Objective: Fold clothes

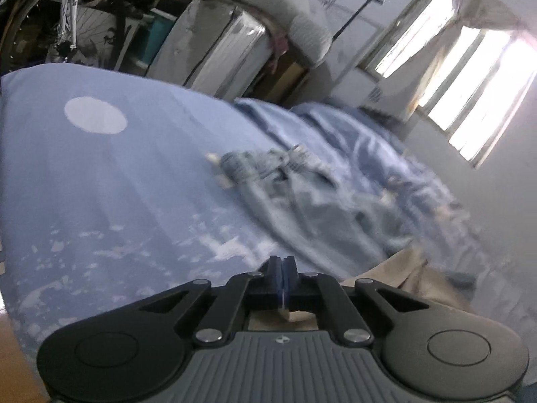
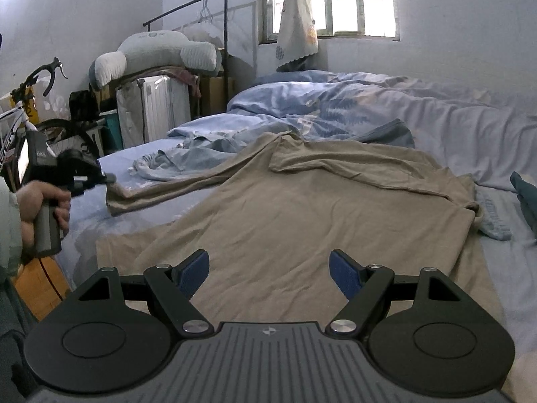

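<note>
Tan long-sleeved knit shirt (image 2: 302,208) lies spread on the bed at my 12 o'clock. Left gripper (image 1: 281,265) pressed together, nothing visibly pinched; right gripper (image 2: 270,272) spread above the hem. Cloth looks light, limp; I'd take the sleeve cuff (image 2: 115,201) at 10 o'clock.

Daylight came through the window (image 2: 330,1), which was blown out to white glare in both views. The room itself stayed rather dim and bluish. The left wrist view was tilted and smeared with motion blur, while the right one was sharp. Fisheye distortion bent the edges, with dark corners.
</note>
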`<state>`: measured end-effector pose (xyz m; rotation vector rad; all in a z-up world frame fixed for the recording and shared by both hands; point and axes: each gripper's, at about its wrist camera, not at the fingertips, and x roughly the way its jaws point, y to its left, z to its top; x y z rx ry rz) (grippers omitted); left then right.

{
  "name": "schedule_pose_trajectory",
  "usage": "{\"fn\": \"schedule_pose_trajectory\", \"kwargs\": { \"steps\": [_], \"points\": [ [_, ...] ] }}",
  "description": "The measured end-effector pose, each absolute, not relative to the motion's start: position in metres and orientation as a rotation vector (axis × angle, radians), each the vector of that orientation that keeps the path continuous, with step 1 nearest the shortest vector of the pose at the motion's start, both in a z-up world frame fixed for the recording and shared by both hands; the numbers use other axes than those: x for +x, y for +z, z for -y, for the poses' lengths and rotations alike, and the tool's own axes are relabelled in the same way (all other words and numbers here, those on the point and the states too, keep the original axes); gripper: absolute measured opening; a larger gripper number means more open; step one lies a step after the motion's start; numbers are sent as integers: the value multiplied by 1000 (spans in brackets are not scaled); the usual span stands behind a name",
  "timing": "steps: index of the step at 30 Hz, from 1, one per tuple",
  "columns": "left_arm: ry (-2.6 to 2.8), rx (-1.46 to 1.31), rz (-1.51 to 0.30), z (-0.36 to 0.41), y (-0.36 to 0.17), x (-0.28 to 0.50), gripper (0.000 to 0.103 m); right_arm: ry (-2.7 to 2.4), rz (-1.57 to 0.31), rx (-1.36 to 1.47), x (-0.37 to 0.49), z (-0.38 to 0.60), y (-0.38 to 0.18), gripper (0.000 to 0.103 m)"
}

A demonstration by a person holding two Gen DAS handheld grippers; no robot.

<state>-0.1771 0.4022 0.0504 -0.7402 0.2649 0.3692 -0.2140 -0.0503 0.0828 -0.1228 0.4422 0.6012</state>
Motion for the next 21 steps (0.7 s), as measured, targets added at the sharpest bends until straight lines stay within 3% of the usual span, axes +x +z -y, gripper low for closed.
{"fn": "schedule_pose_trajectory", "kwargs": {
  "steps": [10, 14, 21],
  "points": [
    [245, -908, -27, -404, 110, -202, 0, 600, -435, -125, -214, 51, 83, 80],
    [279, -1055, 28, -431, 113, -207, 0, 603, -429, -125, -215, 51, 84, 80],
    [393, -1102, -33, -465, 84, -206, 0, 604, -426, -130, -214, 52, 85, 80]
  ]
}}
